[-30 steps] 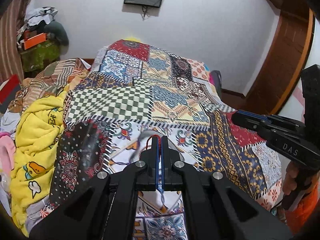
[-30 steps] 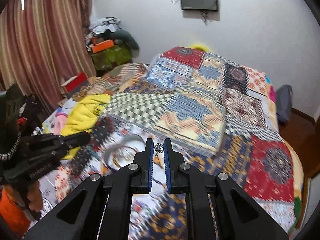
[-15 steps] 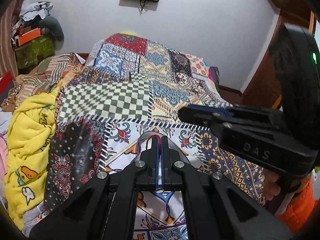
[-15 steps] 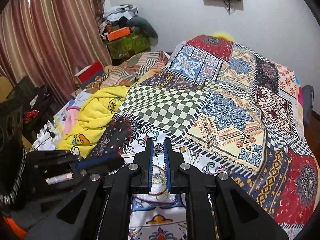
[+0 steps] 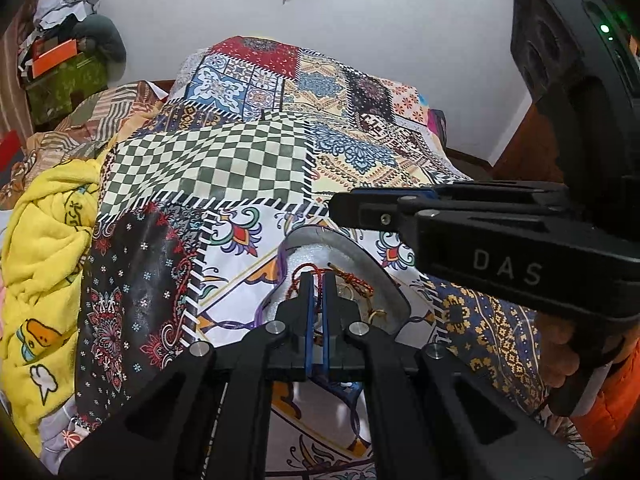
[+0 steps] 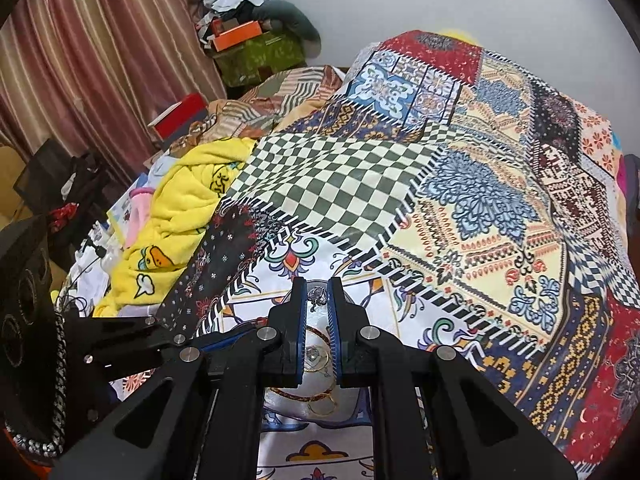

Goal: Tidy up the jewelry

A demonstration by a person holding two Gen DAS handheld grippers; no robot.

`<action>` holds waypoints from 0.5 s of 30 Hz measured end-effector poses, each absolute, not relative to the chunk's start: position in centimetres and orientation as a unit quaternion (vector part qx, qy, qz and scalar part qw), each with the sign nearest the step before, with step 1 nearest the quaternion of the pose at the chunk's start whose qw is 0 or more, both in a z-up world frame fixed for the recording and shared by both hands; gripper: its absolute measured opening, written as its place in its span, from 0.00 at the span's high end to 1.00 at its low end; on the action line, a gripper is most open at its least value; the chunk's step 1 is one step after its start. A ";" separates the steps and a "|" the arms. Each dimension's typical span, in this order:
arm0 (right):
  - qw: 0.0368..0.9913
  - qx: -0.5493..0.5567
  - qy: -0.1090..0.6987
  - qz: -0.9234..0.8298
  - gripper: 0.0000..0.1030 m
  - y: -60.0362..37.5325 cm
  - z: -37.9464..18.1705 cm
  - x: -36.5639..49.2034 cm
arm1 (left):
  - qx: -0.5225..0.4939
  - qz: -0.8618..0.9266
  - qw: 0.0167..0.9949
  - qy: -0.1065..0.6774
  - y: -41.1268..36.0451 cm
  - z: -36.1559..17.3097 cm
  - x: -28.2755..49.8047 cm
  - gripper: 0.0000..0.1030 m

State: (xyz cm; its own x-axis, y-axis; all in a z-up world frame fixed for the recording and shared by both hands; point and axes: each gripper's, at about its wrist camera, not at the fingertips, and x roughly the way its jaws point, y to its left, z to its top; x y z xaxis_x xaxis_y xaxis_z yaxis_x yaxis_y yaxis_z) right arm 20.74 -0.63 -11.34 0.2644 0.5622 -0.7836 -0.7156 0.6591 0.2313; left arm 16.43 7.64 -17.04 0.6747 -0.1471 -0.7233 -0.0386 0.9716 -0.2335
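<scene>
A grey oval tray (image 5: 376,268) with a white lining lies on the patchwork bedspread (image 5: 224,168). My left gripper (image 5: 316,280) hangs over it, shut on a red cord bracelet (image 5: 306,269) whose loop sticks out past the fingertips. Gold rings (image 5: 376,314) and another braided cord lie in the tray. My right gripper (image 6: 318,292) is shut on a small silver jewelry piece (image 6: 317,299), directly above the same tray (image 6: 280,398), where gold bangles (image 6: 322,404) and a braided bracelet show. In the left wrist view the right gripper (image 5: 340,205) reaches in from the right, just above the tray's far end.
A yellow towel (image 5: 40,248) lies bunched at the bed's left side, with clutter and boxes (image 6: 240,36) by the curtain. A hand (image 5: 556,360) holds the right tool's handle. In the right wrist view the left gripper's body (image 6: 132,344) sits close at the lower left.
Both grippers have come down and closer together over the tray, each still holding its piece. The right gripper has swung in from the right to just above the tray.
</scene>
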 end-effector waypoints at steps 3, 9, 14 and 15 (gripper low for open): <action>0.785 -0.087 0.460 0.406 0.91 -0.2 -11.9 21.1 | -0.118 -0.027 0.907 0.404 7.9 -17.1 16.4 0.99; 0.777 -0.100 0.471 0.406 0.91 0.2 -12.8 21.3 | -0.116 -0.027 0.903 0.412 8.2 -17.1 15.9 0.97; 0.771 -0.093 0.481 0.406 0.91 0.1 -13.2 21.5 | -0.093 -0.013 0.912 0.400 8.1 -16.4 15.1 0.77; 0.768 -0.095 0.485 0.408 0.91 0.1 -13.3 21.4 | -0.089 -0.009 0.913 0.397 8.1 -16.2 14.9 0.74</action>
State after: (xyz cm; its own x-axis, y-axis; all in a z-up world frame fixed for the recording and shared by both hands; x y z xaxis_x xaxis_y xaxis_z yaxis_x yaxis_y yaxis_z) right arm 21.45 0.12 -13.26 0.1964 0.5338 -0.8225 -0.7182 0.6494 0.2499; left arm 14.92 8.09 -16.17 0.6842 -0.0860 -0.7242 -0.0547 0.9842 -0.1685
